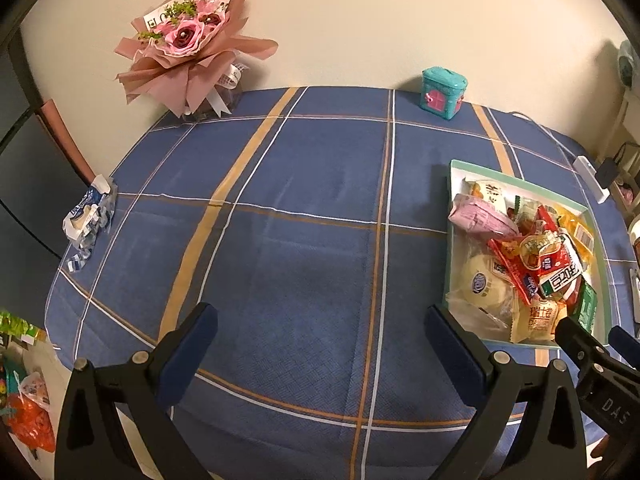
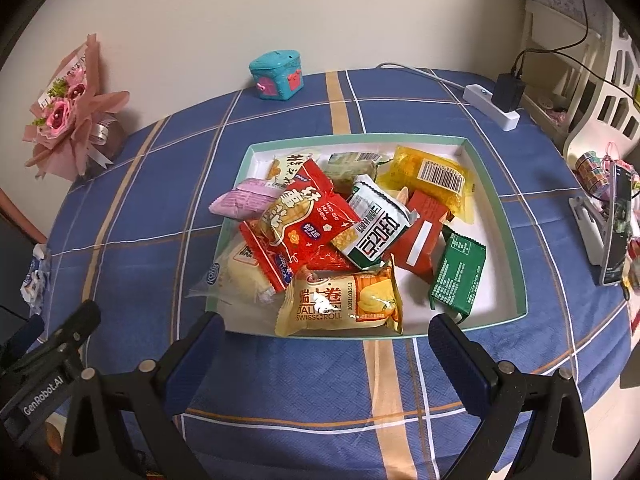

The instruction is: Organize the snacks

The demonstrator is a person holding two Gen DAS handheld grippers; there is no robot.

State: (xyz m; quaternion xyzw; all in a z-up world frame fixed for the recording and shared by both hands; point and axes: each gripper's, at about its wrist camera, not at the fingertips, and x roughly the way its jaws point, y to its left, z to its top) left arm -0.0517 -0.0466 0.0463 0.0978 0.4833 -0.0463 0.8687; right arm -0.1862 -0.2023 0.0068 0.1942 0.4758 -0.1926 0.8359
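A shallow white box with a teal rim (image 2: 496, 200) holds several snack packets: a yellow Swiss roll pack (image 2: 344, 300), a red pack (image 2: 308, 216), a green pack (image 2: 458, 274), a pink pack (image 2: 244, 200), a yellow pack (image 2: 432, 176). The box also shows at the right of the left wrist view (image 1: 454, 216). My right gripper (image 2: 326, 344) is open and empty, just in front of the box's near rim. My left gripper (image 1: 320, 332) is open and empty over bare tablecloth, left of the box.
A blue plaid tablecloth (image 1: 304, 208) covers the table. A pink bouquet (image 1: 188, 40) and a teal toy box (image 1: 444, 90) stand by the back wall. A crumpled wrapper (image 1: 90, 216) lies at the left edge. A power strip (image 2: 492, 104) and a phone on a stand (image 2: 618, 224) are at the right.
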